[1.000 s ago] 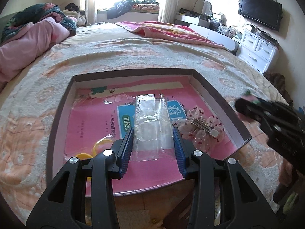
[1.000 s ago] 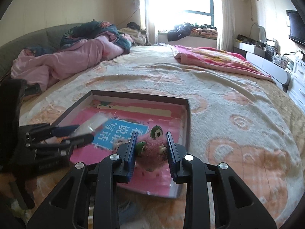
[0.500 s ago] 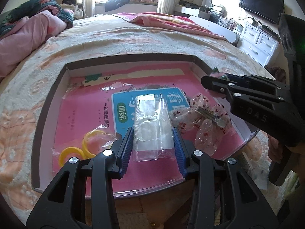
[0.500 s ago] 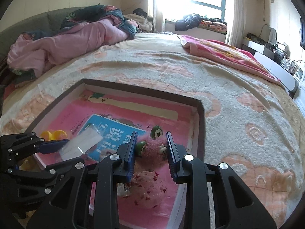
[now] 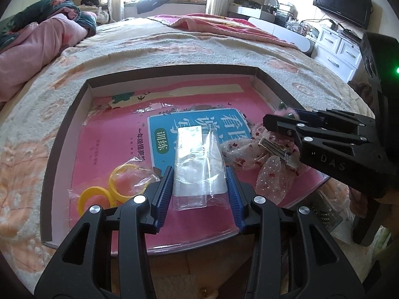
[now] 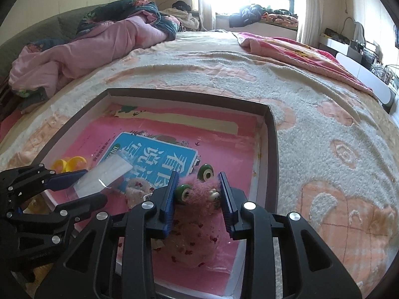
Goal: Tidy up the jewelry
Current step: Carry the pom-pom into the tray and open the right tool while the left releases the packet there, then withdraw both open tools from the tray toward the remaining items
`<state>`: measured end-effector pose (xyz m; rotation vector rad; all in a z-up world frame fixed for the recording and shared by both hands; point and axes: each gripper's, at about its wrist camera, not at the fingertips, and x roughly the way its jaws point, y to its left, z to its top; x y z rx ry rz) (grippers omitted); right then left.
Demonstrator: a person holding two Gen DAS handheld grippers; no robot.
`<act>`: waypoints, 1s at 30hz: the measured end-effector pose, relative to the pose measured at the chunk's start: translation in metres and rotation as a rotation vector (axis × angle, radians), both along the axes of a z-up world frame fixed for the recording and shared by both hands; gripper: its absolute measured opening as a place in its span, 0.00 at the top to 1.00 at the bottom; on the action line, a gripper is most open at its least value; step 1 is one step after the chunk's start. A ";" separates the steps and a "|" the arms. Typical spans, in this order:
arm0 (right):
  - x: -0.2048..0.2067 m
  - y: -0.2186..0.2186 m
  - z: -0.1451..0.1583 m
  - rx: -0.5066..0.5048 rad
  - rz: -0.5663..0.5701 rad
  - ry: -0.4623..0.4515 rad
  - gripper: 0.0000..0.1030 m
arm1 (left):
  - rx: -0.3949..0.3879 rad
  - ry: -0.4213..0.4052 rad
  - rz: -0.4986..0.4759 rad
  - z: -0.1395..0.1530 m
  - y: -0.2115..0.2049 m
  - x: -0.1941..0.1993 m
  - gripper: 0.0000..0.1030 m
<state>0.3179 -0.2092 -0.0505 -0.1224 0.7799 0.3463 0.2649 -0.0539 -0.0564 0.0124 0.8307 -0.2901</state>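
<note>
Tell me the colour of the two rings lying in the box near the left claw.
Yellow. The two rings show best in the left wrist view.

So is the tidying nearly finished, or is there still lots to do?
Partly done. Already lying in the tray: yellow hoops in plastic and a sheer dotted bow clip. In hand: the left gripper holds a clear bag; the right gripper, jaws just easing apart, has a fuzzy pink hair tie between them. Both still need setting down.

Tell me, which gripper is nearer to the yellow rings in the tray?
Left. The left gripper hangs just beside the yellow rings, holding a plastic bag. The right gripper is across the tray.
</note>
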 end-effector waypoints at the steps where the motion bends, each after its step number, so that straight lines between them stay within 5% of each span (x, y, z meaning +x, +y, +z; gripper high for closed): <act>1: -0.001 -0.001 0.000 0.008 -0.004 -0.002 0.68 | 0.000 0.000 0.002 0.001 0.000 0.000 0.68; 9: -0.013 -0.007 0.006 0.033 -0.021 -0.017 0.50 | -0.008 0.000 0.006 0.004 0.004 -0.006 0.67; 19: -0.036 -0.017 0.021 0.055 -0.075 -0.099 0.21 | -0.016 -0.044 0.042 0.020 0.011 -0.019 0.43; 30: -0.063 -0.023 0.043 0.086 -0.097 -0.155 0.11 | -0.015 -0.122 0.055 0.040 0.019 -0.047 0.16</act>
